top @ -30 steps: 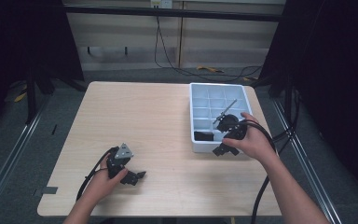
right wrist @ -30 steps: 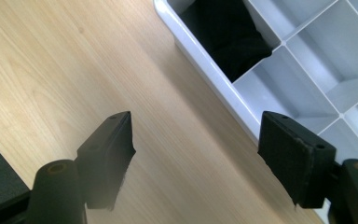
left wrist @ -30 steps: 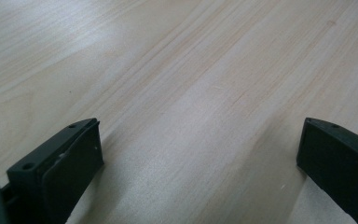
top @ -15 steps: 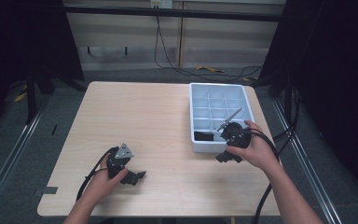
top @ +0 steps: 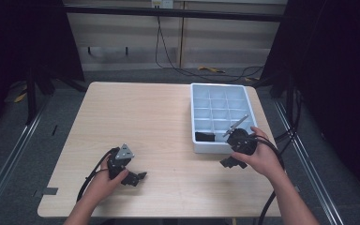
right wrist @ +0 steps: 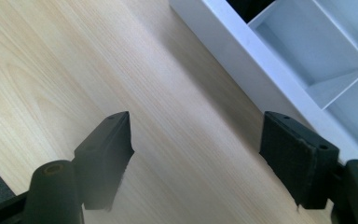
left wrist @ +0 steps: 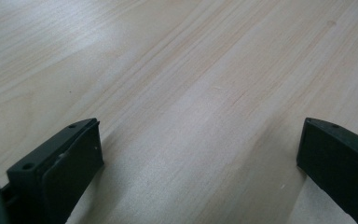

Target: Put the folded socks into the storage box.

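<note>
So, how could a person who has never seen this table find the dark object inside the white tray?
Start at the wooden table and find the white tray with many compartments on its right side. Go to the row nearest the person; the dark object lies in the leftmost compartment there. The neighbouring compartments look pale and bare, apart from a thin grey stick to its right.

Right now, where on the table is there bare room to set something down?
The pale wooden table is bare across its far-left half, from the white compartment tray to the left edge, and between the left gripper and right gripper. It is crowded around the tray.
</note>
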A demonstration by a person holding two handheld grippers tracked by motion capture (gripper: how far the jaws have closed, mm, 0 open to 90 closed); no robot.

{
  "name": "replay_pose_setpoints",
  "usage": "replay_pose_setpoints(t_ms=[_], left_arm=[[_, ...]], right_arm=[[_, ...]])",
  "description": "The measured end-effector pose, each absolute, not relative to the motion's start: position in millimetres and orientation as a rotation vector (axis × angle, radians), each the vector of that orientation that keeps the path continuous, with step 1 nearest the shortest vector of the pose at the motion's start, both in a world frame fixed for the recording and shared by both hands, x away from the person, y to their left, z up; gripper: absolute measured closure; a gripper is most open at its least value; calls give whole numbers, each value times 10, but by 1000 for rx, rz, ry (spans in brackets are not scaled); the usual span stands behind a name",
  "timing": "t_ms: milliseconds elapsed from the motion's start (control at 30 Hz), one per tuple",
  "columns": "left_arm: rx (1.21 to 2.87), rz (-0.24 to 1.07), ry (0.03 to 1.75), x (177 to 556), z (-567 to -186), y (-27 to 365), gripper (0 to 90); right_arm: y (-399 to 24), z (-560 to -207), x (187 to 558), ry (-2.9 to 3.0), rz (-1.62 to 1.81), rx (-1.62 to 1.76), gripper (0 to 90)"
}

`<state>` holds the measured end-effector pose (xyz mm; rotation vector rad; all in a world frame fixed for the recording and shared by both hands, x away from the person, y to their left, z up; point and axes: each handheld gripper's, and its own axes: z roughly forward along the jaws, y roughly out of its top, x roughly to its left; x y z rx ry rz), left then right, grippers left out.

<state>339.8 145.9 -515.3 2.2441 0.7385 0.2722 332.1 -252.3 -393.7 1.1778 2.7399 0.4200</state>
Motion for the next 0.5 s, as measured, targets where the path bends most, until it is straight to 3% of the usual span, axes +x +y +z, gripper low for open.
replay_pose_setpoints(t_ms=[500], left_arm=[[2245, 272, 738, 3399, -5152, 1460, 0]], right_arm=[[-2681, -4155, 3195, 2706, 448, 1219, 237]])
